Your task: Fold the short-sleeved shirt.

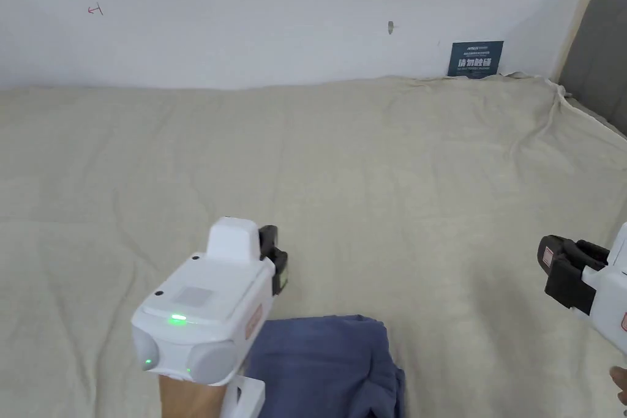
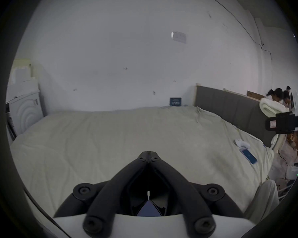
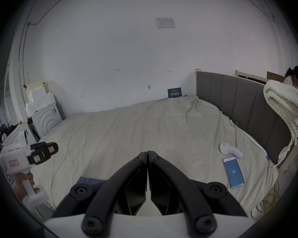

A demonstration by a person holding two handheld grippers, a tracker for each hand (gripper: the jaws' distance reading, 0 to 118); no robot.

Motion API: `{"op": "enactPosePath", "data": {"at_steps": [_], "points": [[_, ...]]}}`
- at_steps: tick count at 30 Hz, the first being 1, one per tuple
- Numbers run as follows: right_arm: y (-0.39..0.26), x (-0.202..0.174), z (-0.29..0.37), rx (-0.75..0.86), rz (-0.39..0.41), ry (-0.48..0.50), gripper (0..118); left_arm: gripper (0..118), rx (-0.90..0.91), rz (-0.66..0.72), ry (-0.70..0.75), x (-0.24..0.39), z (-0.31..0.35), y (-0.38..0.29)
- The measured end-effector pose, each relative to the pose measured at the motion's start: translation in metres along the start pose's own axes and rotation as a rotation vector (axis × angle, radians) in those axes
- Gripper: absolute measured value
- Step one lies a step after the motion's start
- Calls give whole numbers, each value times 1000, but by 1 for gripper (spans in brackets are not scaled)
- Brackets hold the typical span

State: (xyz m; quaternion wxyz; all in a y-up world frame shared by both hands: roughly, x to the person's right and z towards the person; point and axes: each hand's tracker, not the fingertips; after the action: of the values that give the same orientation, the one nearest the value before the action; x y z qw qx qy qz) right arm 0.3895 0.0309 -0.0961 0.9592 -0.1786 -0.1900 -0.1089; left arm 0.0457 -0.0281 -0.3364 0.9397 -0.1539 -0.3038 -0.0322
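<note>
A wide bed [image 1: 367,180] under a creased cream sheet takes up most of the head view, its far edge against a white wall [image 1: 275,15], with a grey padded headboard [image 1: 597,52] at 2 o'clock. A chunky cream knitted blanket [image 3: 286,104] hangs over that headboard in the right gripper view. The blue short-sleeved shirt [image 1: 324,367] lies bunched into a compact heap on the sheet at 6 o'clock in the head view, close to the near edge of the bed. The left tool [image 1: 277,260] hovers just above and beside the shirt at 7 o'clock, apart from it; in its own view the two jaws meet at the tips with nothing between them. The right tool [image 1: 554,269] hangs at 4 o'clock, well apart from the shirt, and its jaws lie pressed flat together, empty. On the sheet at 4 o'clock in the right gripper view rest a phone [image 3: 233,172] with a lit blue screen and, just beyond it, a small white device [image 3: 230,149]. A small dark sign [image 1: 475,59] leans against the wall at 1 o'clock.
</note>
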Motion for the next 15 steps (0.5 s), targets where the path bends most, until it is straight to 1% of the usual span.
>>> {"op": "enactPosePath", "data": {"at_steps": [2,5,7,12,15], "points": [[2,-9,1,44,13,-4,1,0,35,-7,61,-19,10,5],[4,-21,2,98,37,-11,1,0,57,33,106,-46,24,7],[5,-31,4,133,59,-18,1,0,78,32,144,-61,34,7],[4,-55,7,223,122,-42,1,0,105,56,218,-89,56,1],[0,-67,8,256,139,-43,1,0,111,64,251,-100,65,-6]]}}
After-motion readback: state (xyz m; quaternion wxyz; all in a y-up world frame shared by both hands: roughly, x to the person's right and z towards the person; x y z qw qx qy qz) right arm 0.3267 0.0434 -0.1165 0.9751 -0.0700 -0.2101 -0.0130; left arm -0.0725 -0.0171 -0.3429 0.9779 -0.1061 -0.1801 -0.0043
